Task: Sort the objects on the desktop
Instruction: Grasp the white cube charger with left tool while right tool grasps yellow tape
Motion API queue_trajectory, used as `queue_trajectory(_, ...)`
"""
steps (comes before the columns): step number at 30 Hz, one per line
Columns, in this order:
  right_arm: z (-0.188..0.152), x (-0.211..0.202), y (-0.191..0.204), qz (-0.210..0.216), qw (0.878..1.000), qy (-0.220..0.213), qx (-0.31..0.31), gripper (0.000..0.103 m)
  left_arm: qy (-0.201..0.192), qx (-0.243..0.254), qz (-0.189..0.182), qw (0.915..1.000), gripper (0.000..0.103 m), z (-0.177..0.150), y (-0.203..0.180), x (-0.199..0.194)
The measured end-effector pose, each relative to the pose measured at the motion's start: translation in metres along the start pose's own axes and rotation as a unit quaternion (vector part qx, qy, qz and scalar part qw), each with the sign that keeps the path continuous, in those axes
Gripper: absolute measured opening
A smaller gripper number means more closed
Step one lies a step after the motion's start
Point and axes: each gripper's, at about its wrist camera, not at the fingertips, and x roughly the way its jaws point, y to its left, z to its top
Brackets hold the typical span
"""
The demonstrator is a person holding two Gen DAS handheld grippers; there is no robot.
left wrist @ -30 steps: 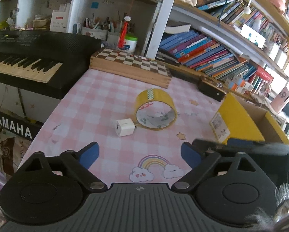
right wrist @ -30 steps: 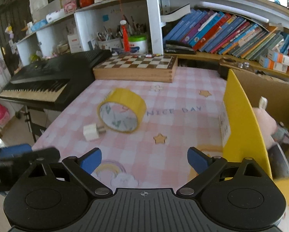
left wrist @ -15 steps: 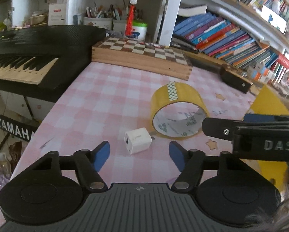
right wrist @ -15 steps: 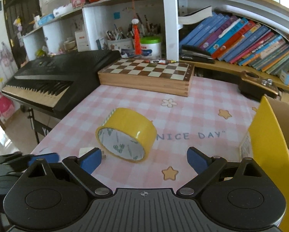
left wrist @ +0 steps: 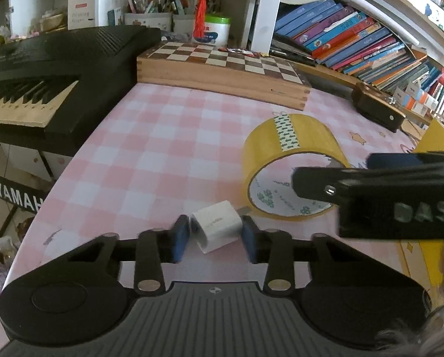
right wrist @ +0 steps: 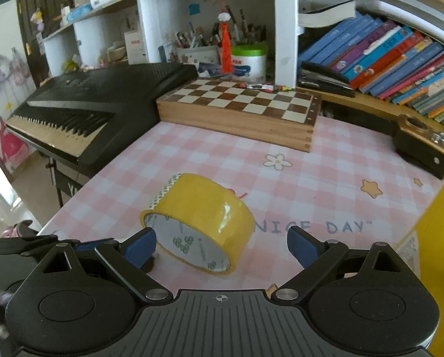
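Left wrist view shows the left gripper (left wrist: 215, 236) closing its blue pads around the white charger cube (left wrist: 216, 226), which sits tilted between them on the pink checked tablecloth (left wrist: 150, 160); the right pad seems to touch it, the left looks just short, though blur makes contact hard to judge. Just beyond the cube, touching or nearly so, lies the yellow tape roll (right wrist: 198, 220) on its side, and the right gripper (right wrist: 220, 245) hangs over it with jaws spread wide, gripping nothing. Well behind the roll stands the wooden chessboard box (right wrist: 239, 110). Because the cube is skewed, a corner pinch could squirt it out or nudge the roll rolling away.
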Motion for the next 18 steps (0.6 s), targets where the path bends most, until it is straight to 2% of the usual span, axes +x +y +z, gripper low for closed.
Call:
queue_trajectory(4,0.004,0.014,0.002,0.003,1.000,0.002,-0.020,0.096,-0.001,-0.015,-0.001,0.9999,0.035,-0.004,0.010,-0.010)
queue_trajectory(6,0.006,0.018,0.004,0.004,1.000,0.003,-0.030,0.092,-0.004,-0.023,-0.002,0.9997,0.035,-0.006,0.015,-0.019)
queue_trajectory(7,0.006,0.020,0.004,0.006,0.999,0.005,-0.036,0.086,-0.006,-0.026,-0.002,0.9996,0.035,-0.006,0.018,-0.024)
queue_trajectory(10,0.007,0.022,0.005,0.005,0.999,0.012,-0.046,0.048,-0.011,-0.039,-0.005,0.9992,0.035,-0.008,0.026,-0.040)
queue_trajectory(11,0.007,0.021,0.003,0.004,0.999,0.012,-0.046,0.042,-0.013,-0.043,-0.006,0.9990,0.035,-0.009,0.028,-0.044)
queue_trajectory(15,0.006,0.014,-0.002,0.017,0.999,0.019,-0.024,0.030,-0.022,-0.054,-0.014,0.9982,0.035,-0.011,0.032,-0.062)
queue_trajectory(16,0.005,0.012,-0.003,0.019,0.999,0.021,-0.022,0.022,-0.024,-0.055,-0.016,0.9981,0.035,-0.011,0.032,-0.065)
queue_trajectory(18,0.004,0.008,-0.004,0.026,0.999,0.027,-0.013,0.018,-0.029,-0.056,-0.020,0.9978,0.035,-0.012,0.032,-0.071)
